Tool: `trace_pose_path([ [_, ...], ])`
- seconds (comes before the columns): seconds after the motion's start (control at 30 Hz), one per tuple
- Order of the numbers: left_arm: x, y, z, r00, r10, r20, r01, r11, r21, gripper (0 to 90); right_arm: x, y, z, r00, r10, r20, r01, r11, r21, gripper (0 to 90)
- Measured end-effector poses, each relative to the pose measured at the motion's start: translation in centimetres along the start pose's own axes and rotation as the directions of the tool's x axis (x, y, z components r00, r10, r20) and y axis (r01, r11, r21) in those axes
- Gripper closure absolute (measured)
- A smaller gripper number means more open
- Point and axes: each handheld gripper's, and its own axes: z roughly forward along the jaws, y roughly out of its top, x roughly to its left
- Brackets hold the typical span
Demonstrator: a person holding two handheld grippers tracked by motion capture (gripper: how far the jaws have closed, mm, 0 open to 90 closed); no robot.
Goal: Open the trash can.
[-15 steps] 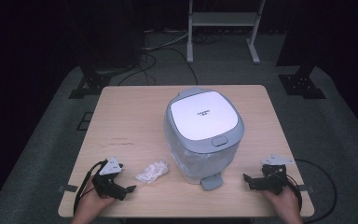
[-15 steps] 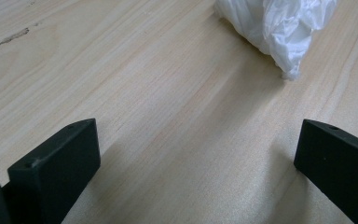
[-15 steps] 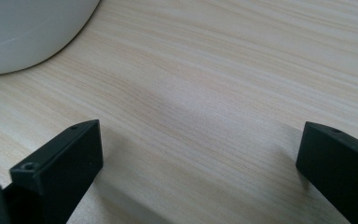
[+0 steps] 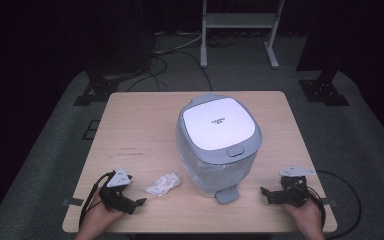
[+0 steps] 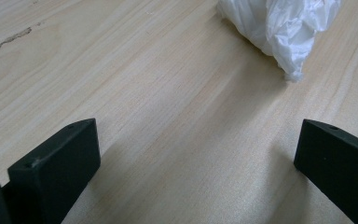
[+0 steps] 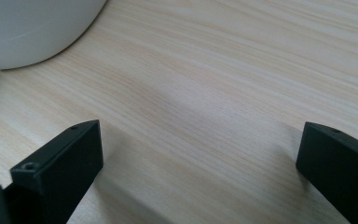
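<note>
A grey-blue pedal bin [image 4: 219,145] with a white shut lid stands in the middle of the wooden table [image 4: 135,125]; its foot pedal [image 4: 227,195] points at the near edge. A crumpled white plastic bag [image 4: 163,183] lies left of the bin. My left gripper [image 4: 137,203] rests near the front left edge, open and empty, its jaws aimed at the bag [image 5: 279,28] a short way ahead. My right gripper [image 4: 264,193] rests near the front right edge, open and empty, with the bin's pale wall [image 6: 32,28] ahead at the left.
The table stands on grey carpet in a dark room. A white metal frame [image 4: 240,30] and black stand bases [image 4: 97,90] lie beyond the far edge. Bare wood stretches on both sides of the bin.
</note>
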Motion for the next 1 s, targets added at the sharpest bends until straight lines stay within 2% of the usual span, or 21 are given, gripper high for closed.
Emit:
trace_pose_path([
  [0.5, 0.1, 0.0, 0.0, 1.0000, 0.001, 0.001, -0.001, 1.0000, 0.001, 0.0, 0.5, 0.9, -0.9, 0.9982, -0.026, -0.053, 0.025, 0.999, -0.025, 0.4],
  [0.57, 0.1, 0.0, 0.0, 1.0000, 0.001, 0.001, -0.001, 1.0000, 0.001, 0.0, 0.6, 1.0, -1.1, 0.9979, -0.025, -0.060, 0.023, 0.999, -0.033, 7.2],
  [0.63, 0.1, 0.0, 0.0, 1.0000, 0.001, 0.001, -0.001, 1.0000, 0.001, 0.0, 0.5, 1.1, -1.3, 0.9975, -0.027, -0.065, 0.025, 0.999, -0.039, 8.1],
  [0.67, 0.1, 0.0, 0.0, 1.0000, 0.001, 0.001, -0.001, 1.0000, 0.001, 0.0, 0.5, 1.2, -1.4, 0.9974, -0.022, -0.069, 0.019, 0.999, -0.039, 12.7],
  [0.77, 0.1, 0.0, 0.0, 1.0000, 0.001, 0.000, -0.001, 1.0000, 0.001, 0.0, 0.3, 1.4, -1.7, 0.9964, -0.021, -0.083, 0.017, 0.999, -0.045, 14.4],
  [1.0, 0.0, 0.0, 0.0, 1.0000, -0.003, -0.002, 0.003, 1.0000, -0.001, 0.0, 0.3, 2.0, -2.1, 0.9925, -0.033, -0.117, 0.027, 0.998, -0.051, 25.8],
])
